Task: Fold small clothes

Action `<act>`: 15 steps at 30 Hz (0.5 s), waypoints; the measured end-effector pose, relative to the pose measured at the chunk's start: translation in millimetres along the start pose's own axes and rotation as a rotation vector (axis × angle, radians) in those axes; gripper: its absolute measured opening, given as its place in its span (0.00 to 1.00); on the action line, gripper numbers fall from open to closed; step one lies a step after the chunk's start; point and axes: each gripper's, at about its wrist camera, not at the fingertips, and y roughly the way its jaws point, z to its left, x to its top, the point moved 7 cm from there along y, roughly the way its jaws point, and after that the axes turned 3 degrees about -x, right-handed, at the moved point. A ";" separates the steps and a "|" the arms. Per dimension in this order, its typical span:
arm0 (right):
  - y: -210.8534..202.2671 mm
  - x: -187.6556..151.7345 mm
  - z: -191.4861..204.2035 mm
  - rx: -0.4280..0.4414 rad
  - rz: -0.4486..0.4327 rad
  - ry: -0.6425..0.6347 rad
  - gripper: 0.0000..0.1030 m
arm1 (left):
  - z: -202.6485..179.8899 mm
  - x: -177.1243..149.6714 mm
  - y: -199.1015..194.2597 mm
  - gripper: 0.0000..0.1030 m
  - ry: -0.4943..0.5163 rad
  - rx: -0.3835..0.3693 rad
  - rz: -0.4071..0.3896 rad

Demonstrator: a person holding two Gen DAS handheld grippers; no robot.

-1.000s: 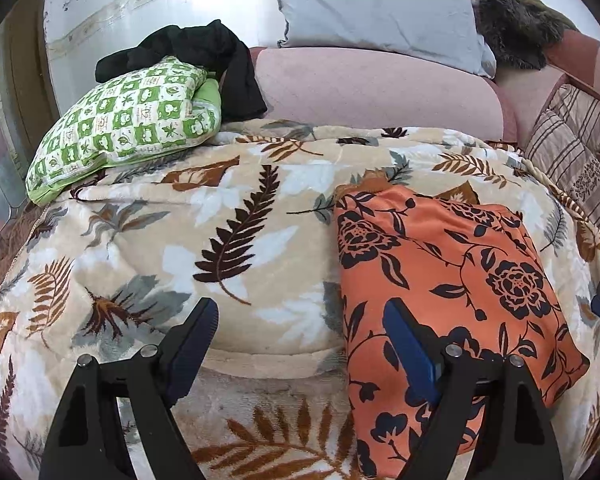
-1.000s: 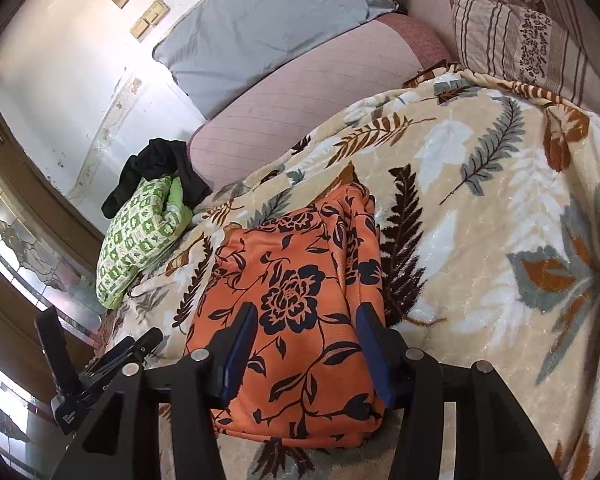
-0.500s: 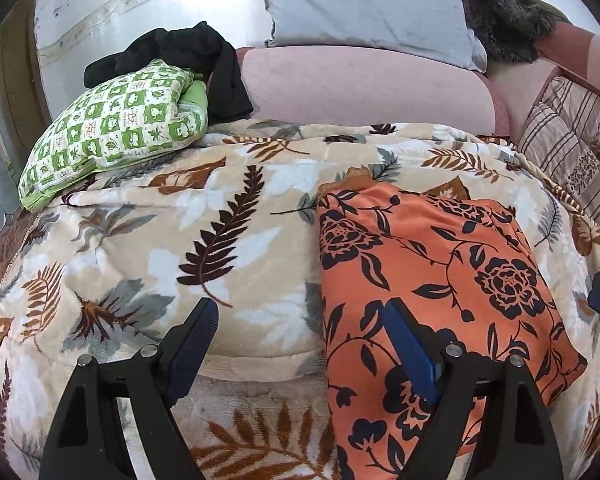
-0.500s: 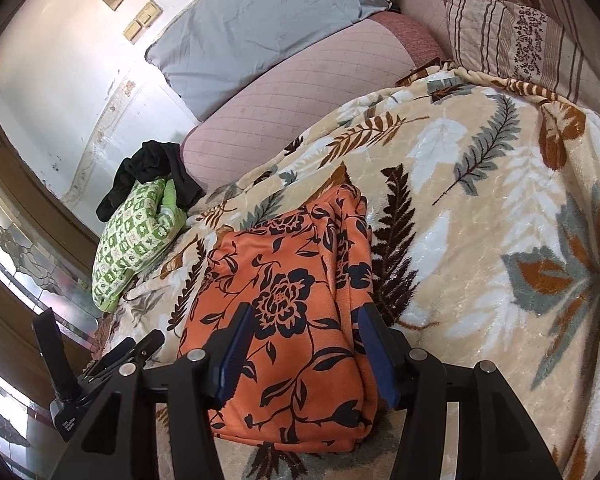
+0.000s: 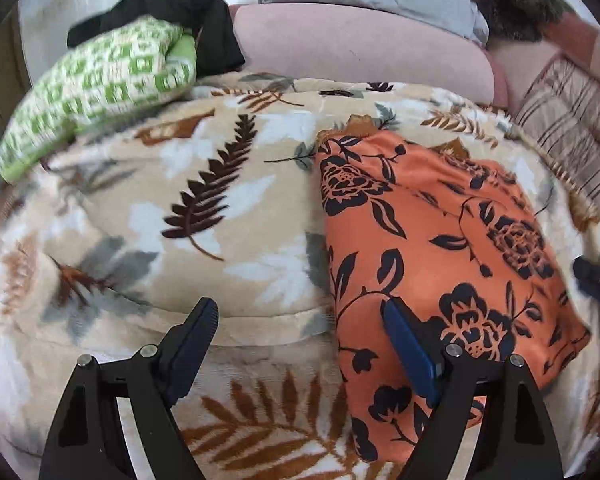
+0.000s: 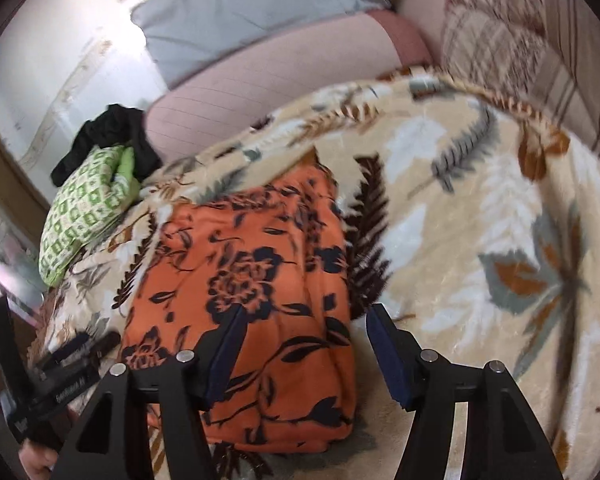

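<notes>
Orange floral garment (image 5: 440, 240) lies folded on the leaf-print blanket (image 5: 220, 208), near its front edge; my left gripper (image 5: 296, 340) jaws wide apart, nothing between, its right finger over the garment's left edge; my right gripper (image 6: 304, 348) jaws opening above the garment's right edge, pads not pressing cloth.

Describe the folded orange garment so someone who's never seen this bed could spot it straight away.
Start at the bed, covered by a beige leaf-print blanket. On that blanket, nearer the striped cushions than the green checked pillow, lies the orange garment, folded into a neat rectangle. Its bright orange cloth with black roses and leaves sets it apart from everything else there.
</notes>
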 end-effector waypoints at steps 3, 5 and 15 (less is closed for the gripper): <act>14.1 4.6 -15.9 0.034 0.036 0.068 0.64 | 1.1 1.6 7.0 0.83 -0.042 -0.081 0.038; 22.8 7.4 -21.7 0.073 0.061 0.099 0.64 | 2.2 3.5 8.9 0.83 -0.067 -0.083 0.029; 33.6 12.4 -3.7 0.114 0.061 0.070 0.64 | -10.4 14.7 3.8 0.83 0.016 0.044 -0.046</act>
